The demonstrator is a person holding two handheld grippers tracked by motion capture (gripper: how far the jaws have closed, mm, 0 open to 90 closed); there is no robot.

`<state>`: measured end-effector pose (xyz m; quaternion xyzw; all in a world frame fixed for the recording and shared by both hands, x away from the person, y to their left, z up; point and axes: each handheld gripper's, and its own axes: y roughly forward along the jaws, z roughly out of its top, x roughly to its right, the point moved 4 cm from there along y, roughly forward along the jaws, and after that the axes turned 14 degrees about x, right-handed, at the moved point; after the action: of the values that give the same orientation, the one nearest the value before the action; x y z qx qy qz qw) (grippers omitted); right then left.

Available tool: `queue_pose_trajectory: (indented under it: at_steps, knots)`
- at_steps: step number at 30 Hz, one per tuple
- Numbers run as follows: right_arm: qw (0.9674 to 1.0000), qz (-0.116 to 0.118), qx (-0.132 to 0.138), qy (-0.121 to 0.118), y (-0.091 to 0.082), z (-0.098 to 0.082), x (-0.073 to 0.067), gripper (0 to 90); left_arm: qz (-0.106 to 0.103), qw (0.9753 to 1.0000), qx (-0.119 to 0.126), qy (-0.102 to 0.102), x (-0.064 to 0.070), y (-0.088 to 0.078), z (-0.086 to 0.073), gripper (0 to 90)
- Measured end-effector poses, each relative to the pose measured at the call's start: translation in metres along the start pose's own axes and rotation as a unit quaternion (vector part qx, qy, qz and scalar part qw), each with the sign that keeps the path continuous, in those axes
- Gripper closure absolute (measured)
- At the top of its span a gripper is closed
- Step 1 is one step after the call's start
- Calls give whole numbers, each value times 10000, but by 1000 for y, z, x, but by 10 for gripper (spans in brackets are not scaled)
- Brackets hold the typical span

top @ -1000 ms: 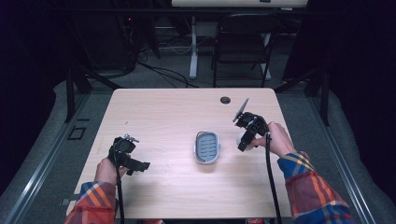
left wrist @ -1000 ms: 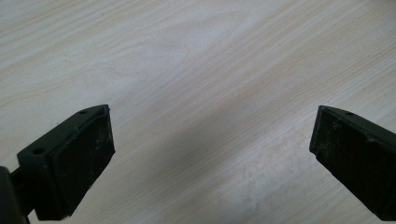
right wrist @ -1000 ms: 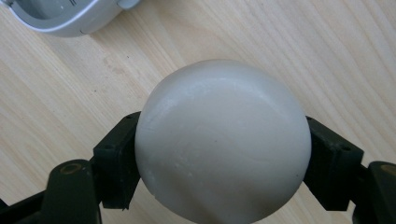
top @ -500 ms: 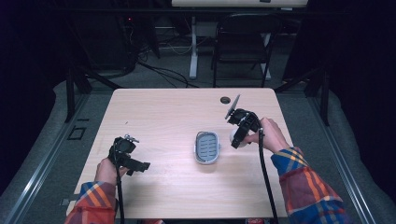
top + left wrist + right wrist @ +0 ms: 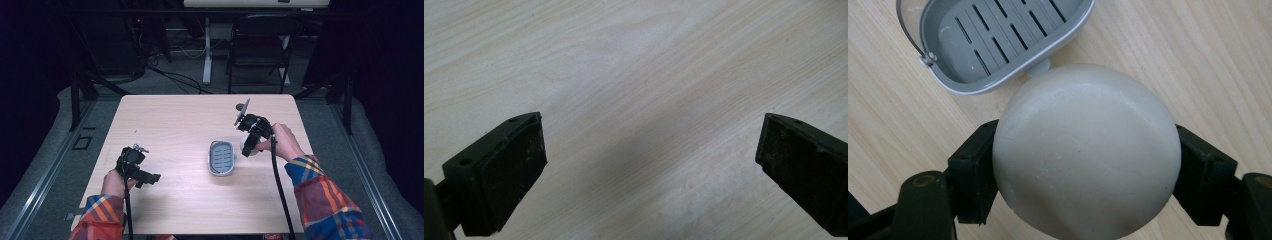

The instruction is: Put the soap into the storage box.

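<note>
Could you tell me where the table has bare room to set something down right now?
The widest free patch is the far left half of the table, between the far edge and the left tool. The near strip between the two sleeves is also bare. It is crowded at centre right, where the right tool holds a round soap beside the grey soap dish.

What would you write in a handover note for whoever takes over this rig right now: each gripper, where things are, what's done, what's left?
Right gripper: shut on the round white soap, held just right of the grey soap dish.
Left gripper: open, empty, over bare table near the front-left.
Dish: mid-table, slotted tray empty.
Done: soap is gripped.
Left, probably: place the soap in the dish and release.
</note>
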<state>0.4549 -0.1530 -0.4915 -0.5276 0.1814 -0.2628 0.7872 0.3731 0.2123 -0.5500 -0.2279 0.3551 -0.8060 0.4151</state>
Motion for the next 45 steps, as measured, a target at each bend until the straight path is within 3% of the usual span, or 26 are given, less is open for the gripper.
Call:
queue_pose_trajectory:
  at_steps: [22, 45]
  knots:
    - [9996, 117, -58, -255, 7, 28, -16, 240, -21, 10000, 15, -4, 0, 0, 0, 0]
    - [9976, 422, -151, -529, 41, 57, -38, 240, -40, 10000, 17, -14, -1, 0, -1, 0]
